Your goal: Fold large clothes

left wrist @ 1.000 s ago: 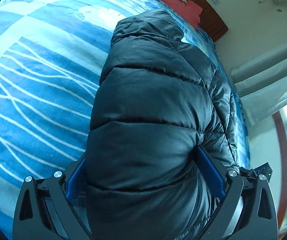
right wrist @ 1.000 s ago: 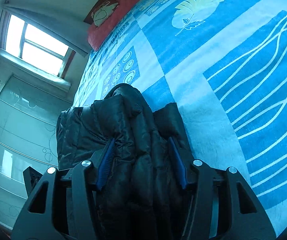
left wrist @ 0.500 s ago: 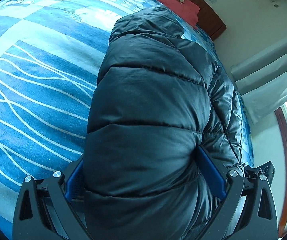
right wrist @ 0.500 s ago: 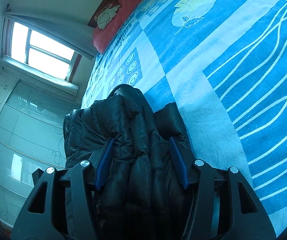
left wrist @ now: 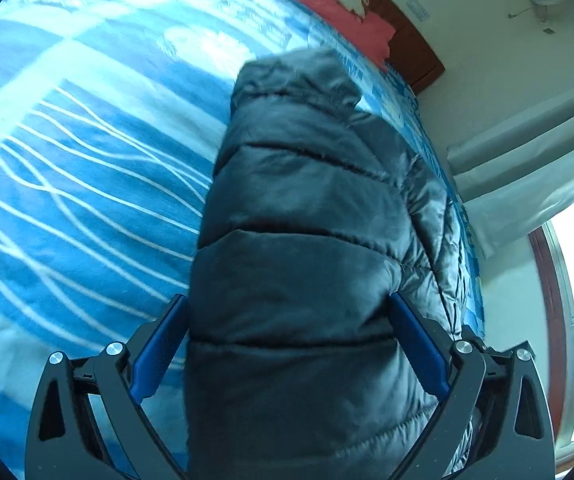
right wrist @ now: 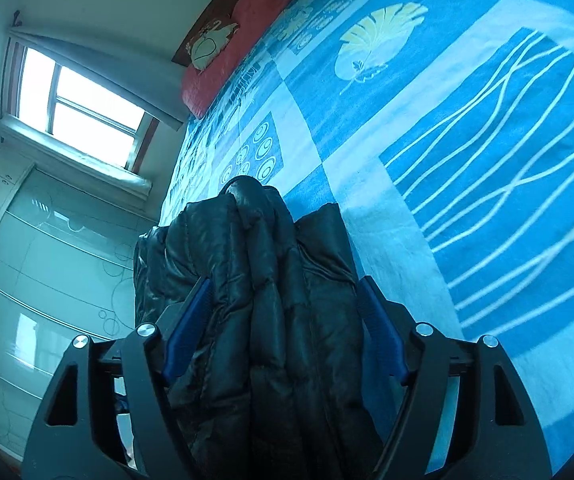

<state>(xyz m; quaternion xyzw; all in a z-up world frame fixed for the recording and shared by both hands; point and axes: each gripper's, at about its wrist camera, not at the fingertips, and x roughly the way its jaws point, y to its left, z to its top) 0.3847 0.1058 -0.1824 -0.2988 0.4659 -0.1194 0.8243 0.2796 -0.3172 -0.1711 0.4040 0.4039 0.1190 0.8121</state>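
A dark quilted puffer jacket (left wrist: 307, 220) lies folded in a thick bundle on the blue patterned bed (left wrist: 67, 200). My left gripper (left wrist: 287, 298) stands very wide, the bundle between its blue pads. The jacket's edge just meets the left pad and the right pad's tip touches a bulge, with no firm squeeze showing. In the right wrist view the jacket (right wrist: 255, 260) is bunched in ridges between the jaws of my right gripper (right wrist: 283, 284), which are opening. Its right pad stands just clear of the fabric. The jacket's near end is hidden below both views.
The bed (right wrist: 467, 140) stretches away to a red pillow (right wrist: 223, 60) (left wrist: 327, 8) by a brown headboard (left wrist: 419, 56). The jacket lies along the bed's edge towards the window (right wrist: 75, 100). A curtain (left wrist: 527, 184) and a glass-fronted wardrobe (right wrist: 27, 280) stand on that side.
The right jaws have spread apart and no longer pinch the jacket. Both grippers have drawn back and up a little. The jacket's edge has slid off the left gripper's left pad.
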